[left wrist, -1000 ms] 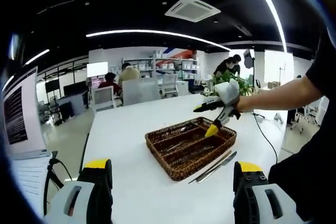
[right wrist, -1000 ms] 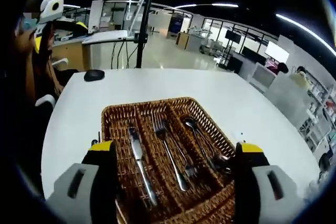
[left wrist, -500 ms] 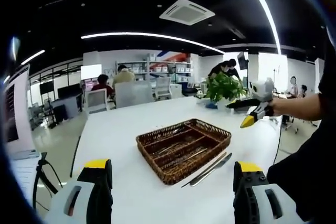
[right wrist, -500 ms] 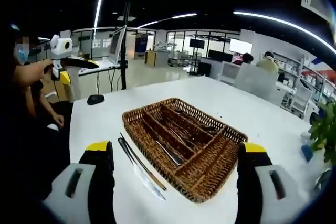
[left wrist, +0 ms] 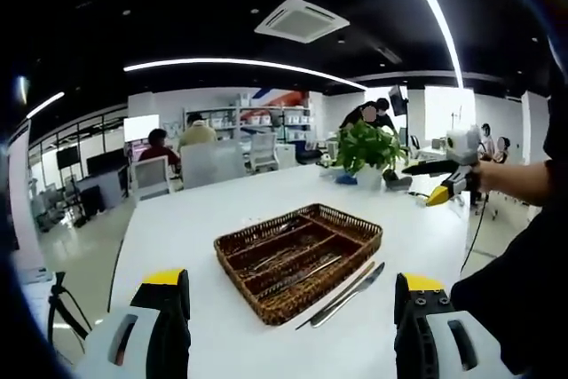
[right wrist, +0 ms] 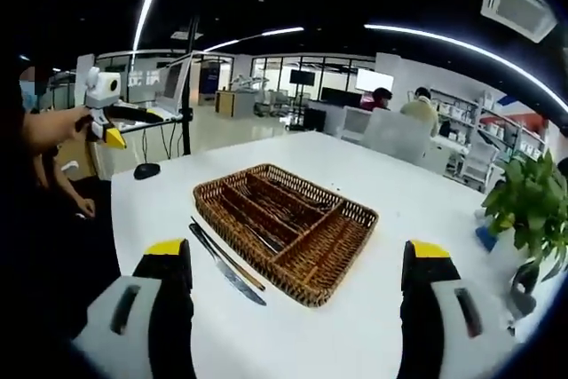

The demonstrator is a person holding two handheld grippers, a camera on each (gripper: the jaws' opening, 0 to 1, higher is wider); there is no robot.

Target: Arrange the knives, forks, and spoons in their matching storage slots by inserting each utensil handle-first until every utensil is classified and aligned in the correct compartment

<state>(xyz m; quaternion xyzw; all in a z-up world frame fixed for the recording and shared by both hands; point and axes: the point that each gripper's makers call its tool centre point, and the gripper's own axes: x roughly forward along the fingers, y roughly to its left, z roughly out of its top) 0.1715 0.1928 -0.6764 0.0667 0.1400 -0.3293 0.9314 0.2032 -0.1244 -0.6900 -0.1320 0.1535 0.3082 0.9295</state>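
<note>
Right gripper (right wrist: 297, 308): jaws wide apart, nothing between them. A second ago it hangs low over the tray's compartments; now it sits well back and high, with the whole tray in its view at 12 o'clock of the jaws.
Left gripper (left wrist: 288, 326): jaws apart and empty, raised above the table (left wrist: 177, 228); it has also drawn back a little, the tray sitting smaller than a second ago.
Right gripper seen from the left gripper view (left wrist: 448, 185): held up at 3 o'clock, well apart from the tray, where a second ago it is over the tray's far corner.
Wicker tray (right wrist: 355, 217): on the white table, long slots holding cutlery; which pieces lie in which slot is too small to tell now.
Knife (right wrist: 229, 270): lying on the table just beside the tray's long edge, at 7 o'clock of the tray in the right gripper view, outside any slot.
Thin utensil (right wrist: 224, 251): alongside the knife, between it and the tray; its kind is unclear.
Meaning: both hands have withdrawn with nothing held, so the last placement looks finished, yet the task seems incomplete, with two pieces left outside.
Next, as a judgement: one gripper needs to come down on the knife by the tray edge.
</note>
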